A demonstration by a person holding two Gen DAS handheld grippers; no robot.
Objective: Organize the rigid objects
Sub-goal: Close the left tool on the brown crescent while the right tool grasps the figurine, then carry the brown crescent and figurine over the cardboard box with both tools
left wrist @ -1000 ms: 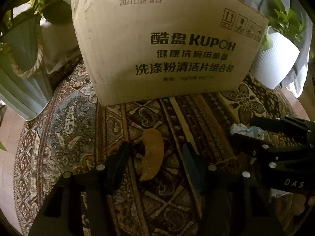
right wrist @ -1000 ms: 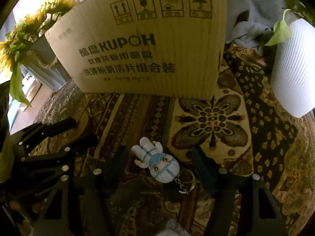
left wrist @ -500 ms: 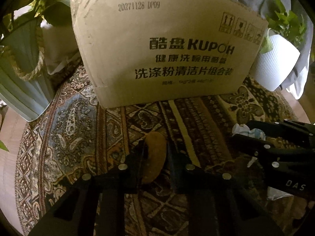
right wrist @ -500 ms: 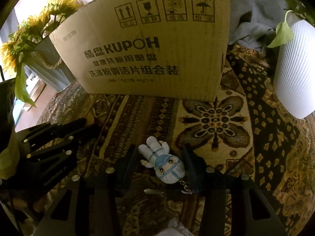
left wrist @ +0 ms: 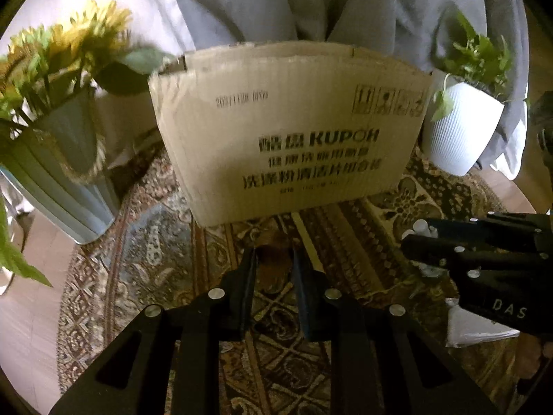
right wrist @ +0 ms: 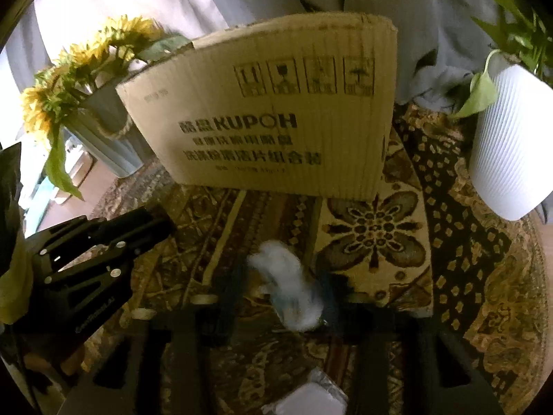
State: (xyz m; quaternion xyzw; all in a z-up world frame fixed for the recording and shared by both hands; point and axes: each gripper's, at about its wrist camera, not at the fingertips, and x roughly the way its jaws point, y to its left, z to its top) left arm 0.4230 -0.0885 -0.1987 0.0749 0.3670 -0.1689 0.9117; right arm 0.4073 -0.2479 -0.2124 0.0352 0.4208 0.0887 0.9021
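My left gripper (left wrist: 273,259) is shut on a curved orange-brown piece (left wrist: 274,254) and holds it above the patterned rug, in front of the KUPOH cardboard box (left wrist: 290,138). My right gripper (right wrist: 280,287) is shut on a small white and blue doll keychain (right wrist: 290,290), blurred by motion, also in front of the box (right wrist: 269,117). Each gripper shows at the side of the other's view: the right one (left wrist: 411,242) and the left one (right wrist: 162,224).
A pale vase of sunflowers (left wrist: 58,159) stands left of the box. A white ribbed plant pot (left wrist: 459,128) stands to its right. A white packet (right wrist: 307,401) lies on the rug under my right gripper. Grey cloth hangs behind the box.
Both grippers closed on their objects, then lifted them off the rug. The box now sits lower and farther in both views, its top edge visible.
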